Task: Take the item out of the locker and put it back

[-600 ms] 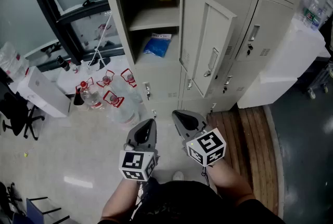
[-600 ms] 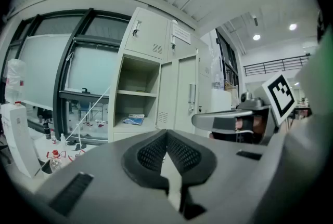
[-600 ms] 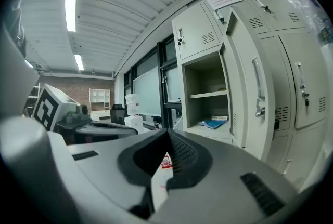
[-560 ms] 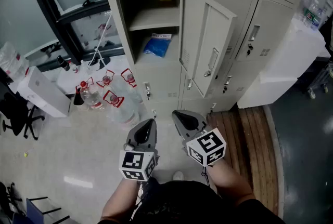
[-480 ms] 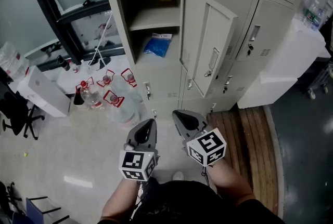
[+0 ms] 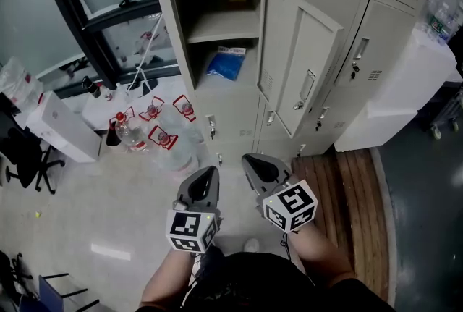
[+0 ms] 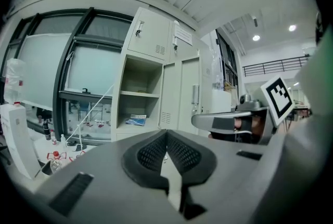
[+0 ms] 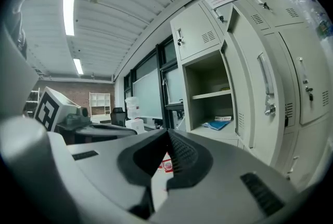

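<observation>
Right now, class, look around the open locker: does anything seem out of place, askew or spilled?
Nothing looks spilled or damaged. The blue packet lies slightly askew on the lower shelf of the locker, the door hangs open, and several water bottles crowd the floor beside it.

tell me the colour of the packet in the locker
The packet is blue with a white top; head view.

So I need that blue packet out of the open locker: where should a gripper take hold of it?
Probably its near blue edge: the blue packet lies flat on the lower shelf, so come in level from the front, left of the open door.
</observation>
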A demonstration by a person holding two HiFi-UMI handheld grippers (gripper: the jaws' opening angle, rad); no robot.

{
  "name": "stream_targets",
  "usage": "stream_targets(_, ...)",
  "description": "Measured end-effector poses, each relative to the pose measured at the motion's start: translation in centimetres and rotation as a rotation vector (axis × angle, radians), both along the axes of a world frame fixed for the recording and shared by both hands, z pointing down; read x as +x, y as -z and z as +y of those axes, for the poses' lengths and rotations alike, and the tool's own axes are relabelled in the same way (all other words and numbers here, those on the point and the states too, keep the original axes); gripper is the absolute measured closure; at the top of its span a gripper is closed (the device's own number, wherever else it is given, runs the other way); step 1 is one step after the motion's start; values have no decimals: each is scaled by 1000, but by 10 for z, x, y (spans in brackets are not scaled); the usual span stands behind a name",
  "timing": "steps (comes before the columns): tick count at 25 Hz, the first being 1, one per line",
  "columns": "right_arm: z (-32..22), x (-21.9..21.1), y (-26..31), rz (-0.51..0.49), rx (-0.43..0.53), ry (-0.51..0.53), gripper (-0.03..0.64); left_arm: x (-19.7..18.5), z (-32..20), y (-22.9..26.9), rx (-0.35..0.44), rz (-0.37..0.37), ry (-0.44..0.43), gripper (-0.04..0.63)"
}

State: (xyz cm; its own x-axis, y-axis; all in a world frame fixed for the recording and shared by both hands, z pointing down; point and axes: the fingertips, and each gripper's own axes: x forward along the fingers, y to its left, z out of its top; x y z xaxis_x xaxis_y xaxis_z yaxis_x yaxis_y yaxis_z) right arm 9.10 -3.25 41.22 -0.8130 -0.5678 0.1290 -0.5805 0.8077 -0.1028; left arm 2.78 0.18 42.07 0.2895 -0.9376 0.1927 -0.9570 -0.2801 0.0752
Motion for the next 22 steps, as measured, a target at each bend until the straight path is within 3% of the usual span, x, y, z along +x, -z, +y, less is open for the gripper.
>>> stream_targets(22, -47, -94, 3, 42, -9, -84, 617, -94, -54, -3, -11, 26, -92, 591)
